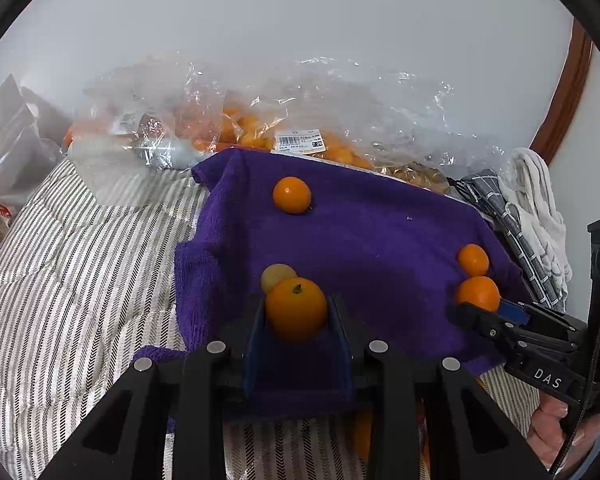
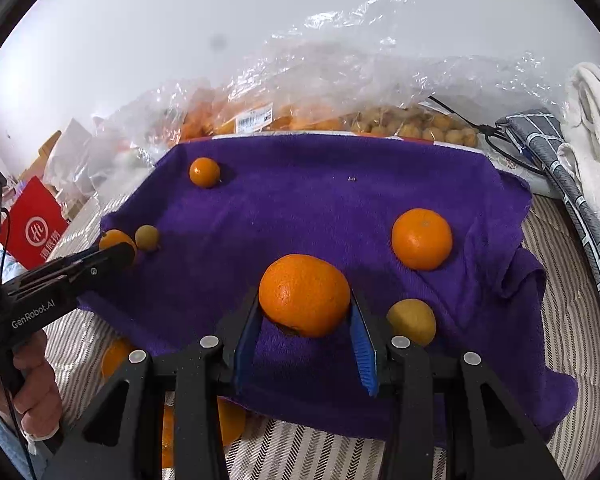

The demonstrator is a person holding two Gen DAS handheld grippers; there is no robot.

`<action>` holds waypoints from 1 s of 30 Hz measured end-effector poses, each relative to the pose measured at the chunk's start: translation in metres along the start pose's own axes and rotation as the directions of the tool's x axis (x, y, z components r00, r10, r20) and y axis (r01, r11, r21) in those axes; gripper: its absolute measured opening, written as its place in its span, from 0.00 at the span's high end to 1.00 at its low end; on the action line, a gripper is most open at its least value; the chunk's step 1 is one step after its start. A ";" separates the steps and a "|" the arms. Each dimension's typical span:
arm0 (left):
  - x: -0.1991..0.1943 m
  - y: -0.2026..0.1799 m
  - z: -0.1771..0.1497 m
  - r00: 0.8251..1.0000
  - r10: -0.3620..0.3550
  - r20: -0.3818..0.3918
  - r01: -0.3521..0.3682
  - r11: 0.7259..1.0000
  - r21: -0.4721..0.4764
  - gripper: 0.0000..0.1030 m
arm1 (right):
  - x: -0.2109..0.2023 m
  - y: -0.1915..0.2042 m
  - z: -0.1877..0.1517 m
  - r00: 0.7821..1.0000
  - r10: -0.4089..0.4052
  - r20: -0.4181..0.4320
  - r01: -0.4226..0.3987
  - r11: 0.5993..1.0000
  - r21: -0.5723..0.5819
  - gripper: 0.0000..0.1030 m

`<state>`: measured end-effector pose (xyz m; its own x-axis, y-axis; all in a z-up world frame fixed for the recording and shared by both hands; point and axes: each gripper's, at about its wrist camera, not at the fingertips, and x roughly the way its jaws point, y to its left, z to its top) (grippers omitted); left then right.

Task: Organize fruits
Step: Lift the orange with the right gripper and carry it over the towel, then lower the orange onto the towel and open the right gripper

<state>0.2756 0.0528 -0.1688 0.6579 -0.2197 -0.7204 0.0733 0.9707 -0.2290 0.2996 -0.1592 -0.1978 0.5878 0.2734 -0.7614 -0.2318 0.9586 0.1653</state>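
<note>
Two hand-held grippers each clasp fruit on the purple towel [image 2: 320, 208]: left hand-held gripper [image 1: 296, 312] grasps a small orange [image 1: 296, 308], right hand-held gripper [image 2: 305, 304] grasps a larger orange [image 2: 304, 294] beside a yellowish fruit [image 2: 412, 320].

Bright diffuse light; soft shadows; fisheye-warped, dark-vignetted edges.

A deep purple towel [image 2: 320, 208] is the ground for everything: on it sit bright orange fruits [image 2: 422, 239] and dull yellow-tan ones [image 2: 412, 321]. Under the towel lies a cream bedcover [image 1: 72, 264] with dark herringbone stripes. Behind the towel, clear plastic bags [image 1: 260, 120] show orange fruit; to its right, a grey checked cloth [image 2: 580, 200].
</note>
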 end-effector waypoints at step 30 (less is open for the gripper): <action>-0.012 0.008 0.004 0.998 -0.033 0.053 0.036 0.998 -0.050 0.56 | 0.002 -0.005 0.000 1.000 -0.005 -0.021 0.005 1.000 0.015 0.55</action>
<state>0.2714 0.0633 -0.1595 0.6941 -0.2461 -0.6765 0.0590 0.9561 -0.2872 0.3020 -0.1639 -0.2001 0.5725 0.2671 -0.7752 -0.2171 0.9611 0.1708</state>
